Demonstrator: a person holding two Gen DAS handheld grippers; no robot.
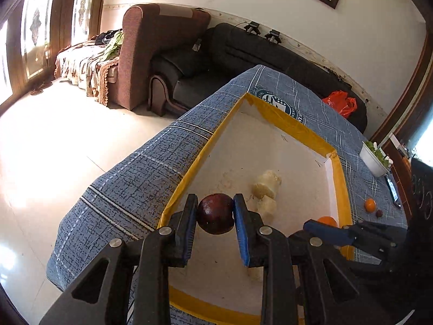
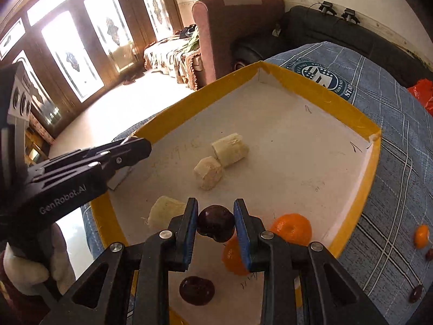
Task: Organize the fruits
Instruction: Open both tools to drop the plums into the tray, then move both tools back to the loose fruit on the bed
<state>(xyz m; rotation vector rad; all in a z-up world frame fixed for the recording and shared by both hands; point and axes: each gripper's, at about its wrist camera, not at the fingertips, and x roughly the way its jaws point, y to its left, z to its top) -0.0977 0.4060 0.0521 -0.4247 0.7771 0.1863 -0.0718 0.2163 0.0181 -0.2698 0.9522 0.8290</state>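
A yellow-rimmed white tray point(image 1: 293, 128) point(image 2: 324, 94) lies on the blue cloth. My left gripper point(image 1: 215, 212) is shut on a dark plum point(image 1: 215, 213) held above the tray's near side. My right gripper point(image 2: 215, 223) is shut on another dark plum point(image 2: 215, 222) above the tray. In the tray lie pale banana pieces point(image 2: 230, 149) point(image 1: 266, 184), two oranges point(image 2: 292, 228) and a loose plum point(image 2: 196, 289). The right gripper shows at the right of the left wrist view point(image 1: 324, 230); the left one shows at the left of the right wrist view point(image 2: 130, 149).
A small orange point(image 1: 370, 205) point(image 2: 421, 236) and small dark plums point(image 1: 379, 213) point(image 2: 415, 293) lie on the cloth right of the tray. A white bowl of greens point(image 1: 374, 159), a phone point(image 1: 393, 193) and a red bag point(image 1: 341, 103) sit farther off. Sofas stand behind the table.
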